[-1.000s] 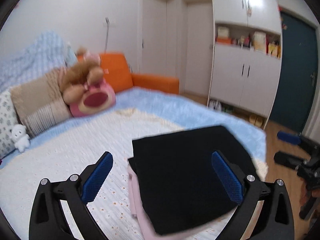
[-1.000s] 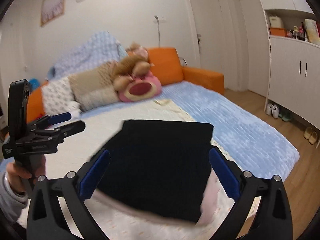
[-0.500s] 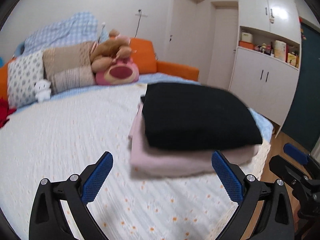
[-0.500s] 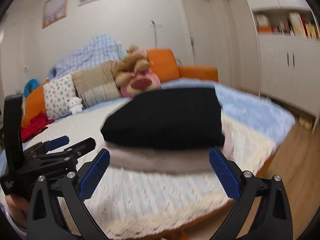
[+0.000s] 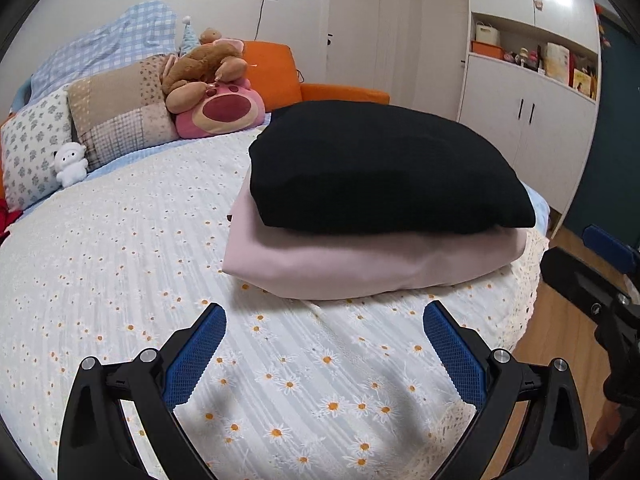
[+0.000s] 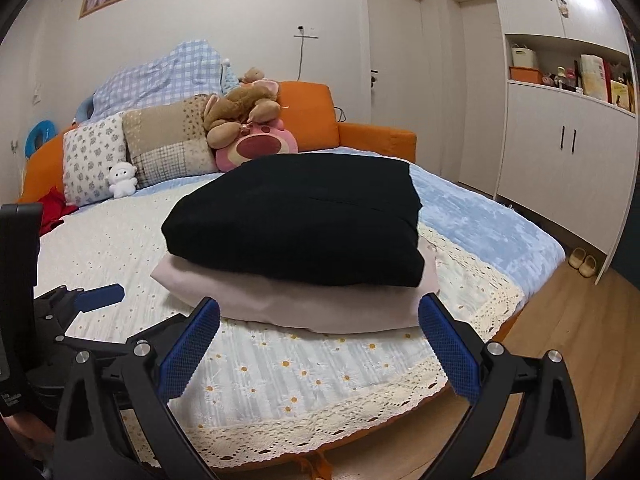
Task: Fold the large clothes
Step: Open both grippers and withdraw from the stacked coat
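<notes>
Black folded garment [image 5: 380,168] lying on pink folded garment [image 5: 360,268], stack sitting near bed edge [image 6: 320,432]. Left gripper [image 5: 324,340] and right gripper [image 6: 320,332] both gaping, empty, hovering just short of stack. Risk: nudging stack is toppling it off edge, undoing folds.

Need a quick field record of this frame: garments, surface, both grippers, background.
top garment: folded black knit garment, resting on the pink one
bottom garment: folded pale pink garment
surface: white daisy-print bedspread
left gripper: open, empty, short of the stack
right gripper: open, empty, short of the stack
background: pink and brown plush toys, patchwork pillow, white cabinet
</notes>
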`<state>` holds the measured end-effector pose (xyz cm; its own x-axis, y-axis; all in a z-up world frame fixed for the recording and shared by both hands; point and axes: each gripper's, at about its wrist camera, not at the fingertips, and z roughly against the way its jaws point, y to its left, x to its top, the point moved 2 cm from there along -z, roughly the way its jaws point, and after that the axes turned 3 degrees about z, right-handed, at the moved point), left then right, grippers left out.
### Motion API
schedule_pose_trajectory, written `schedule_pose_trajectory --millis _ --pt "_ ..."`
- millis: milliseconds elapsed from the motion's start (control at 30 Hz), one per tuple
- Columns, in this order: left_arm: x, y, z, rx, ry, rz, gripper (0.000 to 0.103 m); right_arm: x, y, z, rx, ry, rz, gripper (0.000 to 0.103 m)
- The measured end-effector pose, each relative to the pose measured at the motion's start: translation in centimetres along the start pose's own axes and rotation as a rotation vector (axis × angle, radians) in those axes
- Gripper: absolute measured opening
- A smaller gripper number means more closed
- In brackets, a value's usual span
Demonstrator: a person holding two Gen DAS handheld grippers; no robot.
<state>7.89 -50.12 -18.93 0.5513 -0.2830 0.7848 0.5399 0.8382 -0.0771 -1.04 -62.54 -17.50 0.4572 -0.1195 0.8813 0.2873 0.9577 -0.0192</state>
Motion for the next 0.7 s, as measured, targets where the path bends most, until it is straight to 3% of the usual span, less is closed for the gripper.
schedule_pose_trajectory --millis 233,700 --pt "0.3 0.1 0.4 0.047 -0.033 -0.003 0.100 -0.6 -0.6 -0.3 -0.022 0.004 -0.002 0.098" --pt "0.2 -0.7 0.5 0.025 -0.043 -0.024 0.100 -0.4 -1.4 -1.0 -0.037 -0.008 0.012 0.098"
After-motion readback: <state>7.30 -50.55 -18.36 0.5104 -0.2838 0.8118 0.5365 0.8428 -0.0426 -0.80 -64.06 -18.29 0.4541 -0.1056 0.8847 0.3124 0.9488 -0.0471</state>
